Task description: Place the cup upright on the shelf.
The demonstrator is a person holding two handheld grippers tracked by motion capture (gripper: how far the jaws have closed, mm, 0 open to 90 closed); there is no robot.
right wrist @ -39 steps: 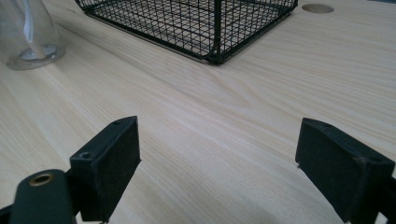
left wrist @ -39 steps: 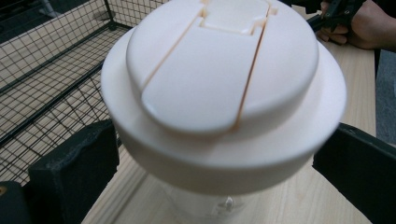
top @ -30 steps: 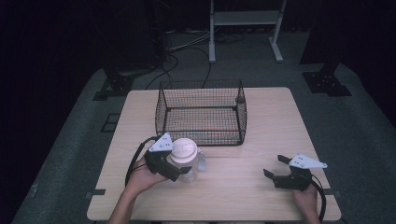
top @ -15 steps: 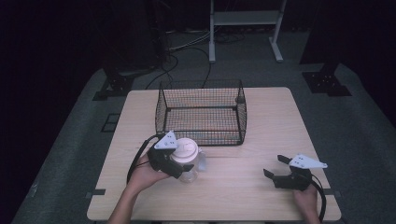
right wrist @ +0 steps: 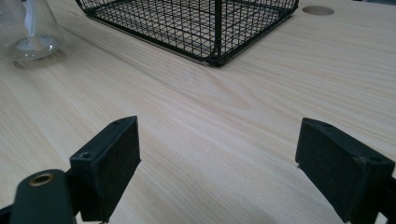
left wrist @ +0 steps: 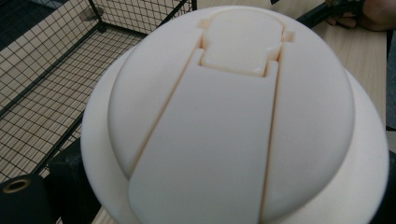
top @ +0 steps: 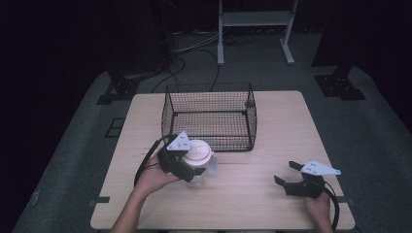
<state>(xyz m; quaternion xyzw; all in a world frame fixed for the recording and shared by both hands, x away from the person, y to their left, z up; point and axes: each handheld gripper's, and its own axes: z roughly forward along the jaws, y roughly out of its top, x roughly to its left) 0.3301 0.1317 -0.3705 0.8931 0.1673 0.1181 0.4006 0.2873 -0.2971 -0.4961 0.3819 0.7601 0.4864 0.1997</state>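
High view: the left gripper (top: 187, 162) is clamped on the white lid (top: 197, 149) of a clear jar (top: 201, 175) near the table's (top: 272, 145) front-left, just before the wire basket (top: 209, 116). Likely risk: lifting by the lid lets the jar slip or tip. The right gripper (top: 291, 177), jaws wide apart and empty, rests low at the front-right edge.

Left hand-held gripper (top: 193, 167) around lidded cup (top: 199, 156)
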